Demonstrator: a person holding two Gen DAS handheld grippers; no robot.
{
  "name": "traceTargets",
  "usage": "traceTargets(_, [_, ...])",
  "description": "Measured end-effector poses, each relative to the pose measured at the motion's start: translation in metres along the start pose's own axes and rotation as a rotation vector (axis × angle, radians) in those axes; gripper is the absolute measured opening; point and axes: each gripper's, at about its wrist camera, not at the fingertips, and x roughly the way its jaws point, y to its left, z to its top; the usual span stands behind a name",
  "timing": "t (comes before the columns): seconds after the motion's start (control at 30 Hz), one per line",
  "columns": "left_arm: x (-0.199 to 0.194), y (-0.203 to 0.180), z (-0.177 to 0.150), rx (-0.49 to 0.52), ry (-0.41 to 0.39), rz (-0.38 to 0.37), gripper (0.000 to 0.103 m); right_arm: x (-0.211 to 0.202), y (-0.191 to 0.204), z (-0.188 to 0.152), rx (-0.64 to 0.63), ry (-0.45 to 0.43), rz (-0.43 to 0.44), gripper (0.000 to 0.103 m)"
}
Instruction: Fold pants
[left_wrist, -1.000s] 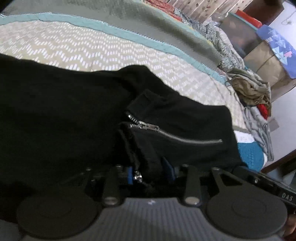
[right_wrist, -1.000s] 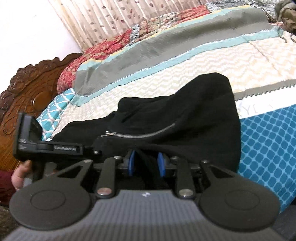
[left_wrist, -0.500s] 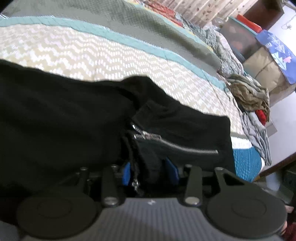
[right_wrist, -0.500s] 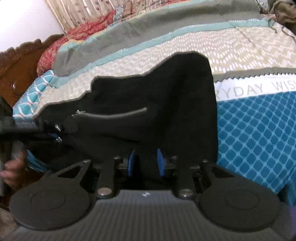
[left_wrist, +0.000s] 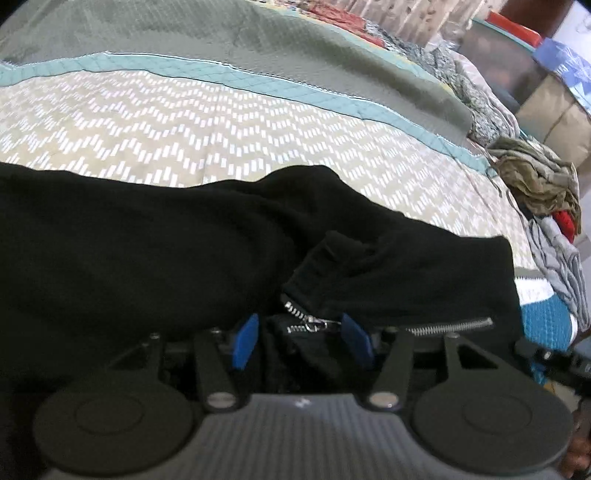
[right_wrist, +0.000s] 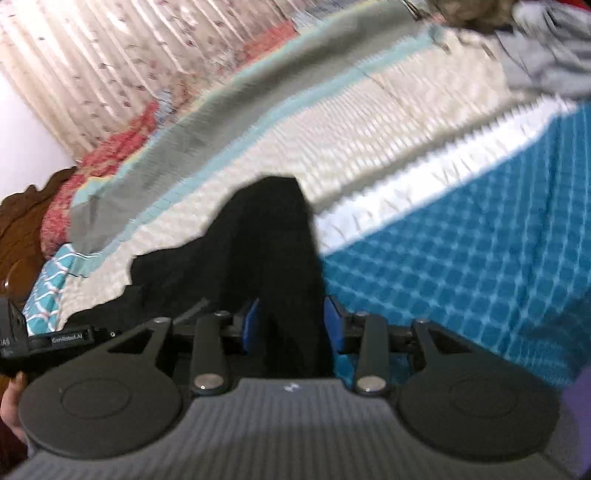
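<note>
Black pants (left_wrist: 147, 251) with a silver pocket zipper (left_wrist: 448, 326) lie across the patterned bedspread (left_wrist: 184, 122). My left gripper (left_wrist: 301, 341) has its blue pads (left_wrist: 243, 341) spread wide, with bunched black cloth and the zipper pull between them. In the right wrist view the pants (right_wrist: 273, 236) rise in a narrow black fold. My right gripper (right_wrist: 291, 326) has its blue pads (right_wrist: 253, 326) spread wider than before, with that fold running between them. The left gripper's body (right_wrist: 55, 339) shows at the left edge of the right wrist view.
A pile of olive, grey and red clothes (left_wrist: 535, 184) lies at the bed's right edge. Boxes (left_wrist: 546, 103) stand beyond it. A carved wooden headboard (right_wrist: 18, 229) and a curtain (right_wrist: 129, 62) show in the right wrist view, which is motion-blurred.
Both grippers' pads have spread apart around the cloth. The right gripper swung and tilted, so the pants now show as a narrow fold. The left view shifted slightly.
</note>
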Motion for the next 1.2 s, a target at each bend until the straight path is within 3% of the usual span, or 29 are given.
traceTargets(0.07, [-0.01,-0.001,0.003,-0.014,-0.004,0.004,0.048,-0.004,0.005,0.0,-0.014,-0.009,0.01,0.042])
traceTargets(0.23, [-0.049,0.01,0.011,-0.013,-0.098,0.035,0.052,-0.003,0.011,0.006,-0.038,-0.005,0.018,0.044])
traceTargets(0.4, [-0.065,0.034,0.013,-0.027,-0.117,0.18,0.052,0.003,-0.005,0.01,0.025,0.026,0.049,0.05])
traceTargets(0.53, [-0.07,0.046,0.011,-0.034,-0.123,0.255,0.052,0.005,0.003,0.013,0.021,0.044,0.066,0.05])
traceTargets(0.73, [-0.067,0.053,0.01,-0.048,-0.11,0.277,0.052,0.006,0.001,0.026,0.043,0.014,0.084,0.052])
traceTargets(0.8, [-0.066,0.055,0.01,-0.054,-0.103,0.279,0.052,0.012,-0.005,0.028,0.052,0.007,0.084,0.059])
traceTargets(0.87, [-0.066,0.057,0.008,-0.065,-0.1,0.28,0.052,0.021,-0.009,0.028,0.049,0.021,0.091,0.059])
traceTargets(0.93, [-0.068,0.06,0.007,-0.081,-0.102,0.282,0.052,0.024,-0.003,0.028,0.006,0.031,0.083,0.04])
traceTargets(0.97, [-0.07,0.063,0.006,-0.091,-0.106,0.282,0.052,0.024,0.002,0.029,-0.016,0.037,0.08,0.013])
traceTargets(1.07, [-0.074,0.071,0.006,-0.117,-0.113,0.28,0.052,0.002,0.015,0.036,-0.08,-0.059,0.104,0.012])
traceTargets(1.2, [-0.072,0.072,0.006,-0.137,-0.104,0.261,0.052,-0.026,0.026,0.058,-0.135,-0.192,0.064,0.012])
